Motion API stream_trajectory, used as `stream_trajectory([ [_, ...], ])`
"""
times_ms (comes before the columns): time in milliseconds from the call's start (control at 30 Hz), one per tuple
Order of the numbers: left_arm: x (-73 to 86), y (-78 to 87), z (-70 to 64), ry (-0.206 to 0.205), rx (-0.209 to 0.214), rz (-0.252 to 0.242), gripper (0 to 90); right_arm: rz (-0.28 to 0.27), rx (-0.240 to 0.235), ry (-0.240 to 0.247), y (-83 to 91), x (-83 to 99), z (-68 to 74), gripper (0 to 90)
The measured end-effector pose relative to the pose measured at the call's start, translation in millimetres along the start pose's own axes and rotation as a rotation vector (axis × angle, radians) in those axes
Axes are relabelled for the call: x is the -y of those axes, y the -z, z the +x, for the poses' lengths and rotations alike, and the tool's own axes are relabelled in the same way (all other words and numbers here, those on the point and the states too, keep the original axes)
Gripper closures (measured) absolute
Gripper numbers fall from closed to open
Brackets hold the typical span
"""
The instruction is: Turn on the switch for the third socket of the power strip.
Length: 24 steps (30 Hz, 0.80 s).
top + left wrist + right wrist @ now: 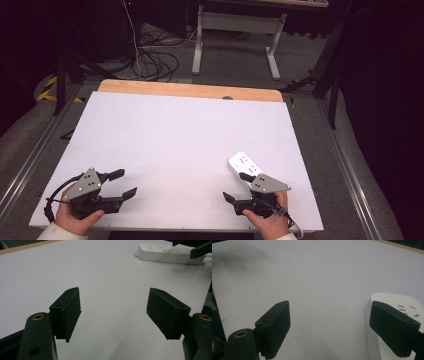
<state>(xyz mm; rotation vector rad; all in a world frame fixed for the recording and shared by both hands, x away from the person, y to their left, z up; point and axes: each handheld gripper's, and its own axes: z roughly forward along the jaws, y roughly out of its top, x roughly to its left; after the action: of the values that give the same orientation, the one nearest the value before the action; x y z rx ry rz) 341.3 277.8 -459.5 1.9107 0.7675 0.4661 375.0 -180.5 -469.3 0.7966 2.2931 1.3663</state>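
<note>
A white power strip (243,164) lies on the white table top (175,135) near the front right, its far end pointing away from me. My right gripper (234,186) is held just behind it, open, with one jaw over the strip's near end and the other over bare table. In the right gripper view the strip (388,298) sits under the right-hand jaw, and the gripper (329,325) has nothing between its jaws. My left gripper (127,182) rests at the front left, open and empty (113,312), facing the strip (162,251) across the table.
A wooden strip (190,91) borders the table's far edge. Metal rails (30,160) run along both sides. Beyond the table stand a white desk frame (235,35) and loose cables (155,60) on the grey floor.
</note>
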Motion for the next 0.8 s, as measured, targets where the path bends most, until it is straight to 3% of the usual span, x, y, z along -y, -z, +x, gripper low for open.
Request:
stream_trajectory([
  [100,-0.4,0.5,-0.6,-0.017,-0.017,0.001,27.9,0.004,-0.001,0.001,-0.2,-0.3,0.7,17.9],
  [567,-0.6,2.0,0.2,0.015,0.006,-0.018,27.9,0.0,-0.011,0.008,0.1,-2.3,2.7,18.3],
  [800,-0.8,2.1,0.1,0.002,-0.009,-0.012,27.9,0.0,-0.015,0.011,0.4,-4.3,3.6,18.3],
])
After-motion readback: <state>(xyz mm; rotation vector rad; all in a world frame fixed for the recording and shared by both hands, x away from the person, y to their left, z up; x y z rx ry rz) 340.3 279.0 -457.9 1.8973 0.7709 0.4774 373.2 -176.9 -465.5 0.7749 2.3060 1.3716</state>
